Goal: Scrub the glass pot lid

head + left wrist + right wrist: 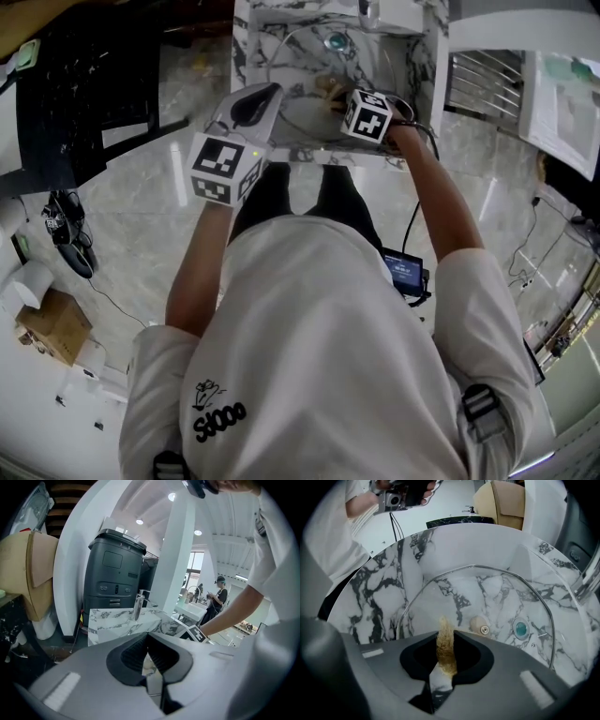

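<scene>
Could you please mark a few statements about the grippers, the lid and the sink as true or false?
1. The right gripper is shut on a tan scrub pad. True.
2. The glass lid lies in the marble sink. True.
3. The left gripper clamps the lid's rim. False: it holds nothing and is away from the lid.
4. The faucet is running. False: no water shows.

Marble sink (384,588), teal drain plug (520,629) inside; faucet (137,605) on rim; dark bin (112,573) behind.
</scene>
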Demonstrator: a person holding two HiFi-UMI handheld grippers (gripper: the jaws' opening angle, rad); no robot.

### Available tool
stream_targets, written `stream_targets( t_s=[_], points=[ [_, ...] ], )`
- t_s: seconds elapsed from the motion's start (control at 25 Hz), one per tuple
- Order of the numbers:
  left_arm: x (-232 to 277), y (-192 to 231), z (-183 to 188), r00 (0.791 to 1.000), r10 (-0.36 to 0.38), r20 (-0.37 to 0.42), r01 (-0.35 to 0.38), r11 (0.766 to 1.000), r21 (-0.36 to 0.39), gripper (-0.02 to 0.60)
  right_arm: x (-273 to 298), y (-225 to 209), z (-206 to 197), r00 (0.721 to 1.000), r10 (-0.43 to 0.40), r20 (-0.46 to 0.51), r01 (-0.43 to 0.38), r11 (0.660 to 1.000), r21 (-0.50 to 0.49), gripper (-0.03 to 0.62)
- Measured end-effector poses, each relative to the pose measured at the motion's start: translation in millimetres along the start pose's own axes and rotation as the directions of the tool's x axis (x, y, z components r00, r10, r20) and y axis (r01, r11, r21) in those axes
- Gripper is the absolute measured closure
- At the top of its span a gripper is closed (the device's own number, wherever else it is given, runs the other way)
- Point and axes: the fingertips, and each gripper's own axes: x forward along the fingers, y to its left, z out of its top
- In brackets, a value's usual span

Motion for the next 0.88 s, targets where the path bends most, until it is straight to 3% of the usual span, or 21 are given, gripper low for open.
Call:
stream_targets(
  t_s=[0.28,0.48,0.88],
  points=[
    [5,3,4,0.998,0.056,0.003,-0.056,0.998,-0.03,0.571,-9,-19,-14,1.0,0.012,-0.012,-0.012,1.0,-0.004,0.536],
    [7,5,6,0.996,0.086,0.005,-0.085,0.995,-0.046,0.572,-14,-45,-19,0.999,-0.04,0.011,0.04,0.999,-0.001,0.536],
    [4,9,9,0.991,0.132,0.019,-0.13,0.989,-0.07,0.572,-18,-94,-2,0.989,-0.101,0.106,0.083,0.983,0.163,0.536]
  ],
)
